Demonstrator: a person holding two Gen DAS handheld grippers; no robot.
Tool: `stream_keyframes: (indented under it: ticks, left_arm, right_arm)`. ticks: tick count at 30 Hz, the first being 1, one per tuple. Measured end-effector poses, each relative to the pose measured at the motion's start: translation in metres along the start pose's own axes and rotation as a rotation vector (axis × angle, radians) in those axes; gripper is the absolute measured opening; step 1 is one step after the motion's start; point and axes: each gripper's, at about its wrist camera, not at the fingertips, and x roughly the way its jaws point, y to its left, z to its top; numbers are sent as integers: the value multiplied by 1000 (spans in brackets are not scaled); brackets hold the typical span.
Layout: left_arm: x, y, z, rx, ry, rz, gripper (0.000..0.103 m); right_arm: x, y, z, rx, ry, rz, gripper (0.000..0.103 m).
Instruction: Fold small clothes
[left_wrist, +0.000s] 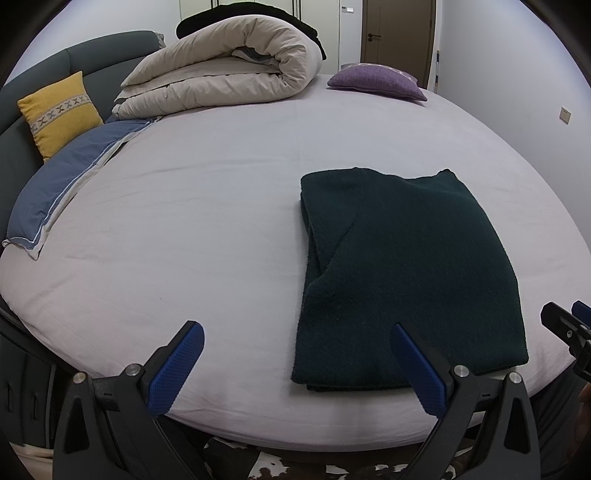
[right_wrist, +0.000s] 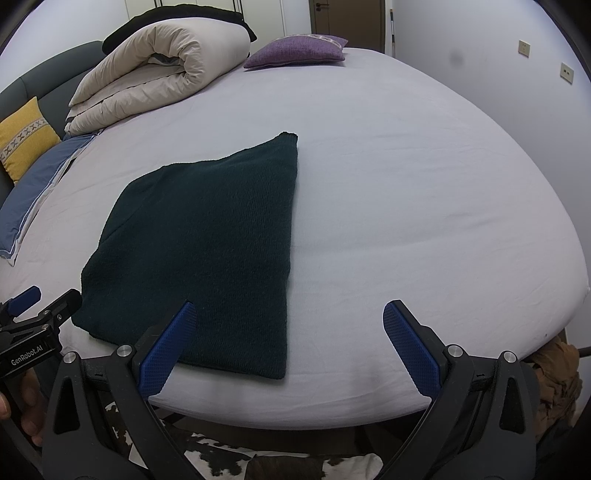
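A dark green knitted garment (left_wrist: 402, 273) lies folded flat into a rectangle on the pale sheet of the bed (left_wrist: 207, 229), near the front edge. In the right wrist view it (right_wrist: 207, 243) lies left of centre. My left gripper (left_wrist: 295, 334) is open and empty, held over the front edge just left of the garment. My right gripper (right_wrist: 286, 312) is open and empty, at the garment's near right corner. The right gripper also shows at the far right of the left wrist view (left_wrist: 569, 325), and the left gripper at the far left of the right wrist view (right_wrist: 37, 306).
A rolled beige duvet (left_wrist: 229, 70) lies at the back of the bed, a purple cushion (left_wrist: 376, 81) to its right. A yellow cushion (left_wrist: 59, 110) and a blue pillow (left_wrist: 62, 184) lie at the left by the grey headboard. A cowhide rug (right_wrist: 280, 463) is on the floor below.
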Motion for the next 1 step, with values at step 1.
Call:
stream_keyframes:
  ticks: [1]
  left_arm:
    - [1, 0, 1, 1, 1, -1, 103]
  right_arm:
    - [0, 1, -1, 1, 0, 0, 103]
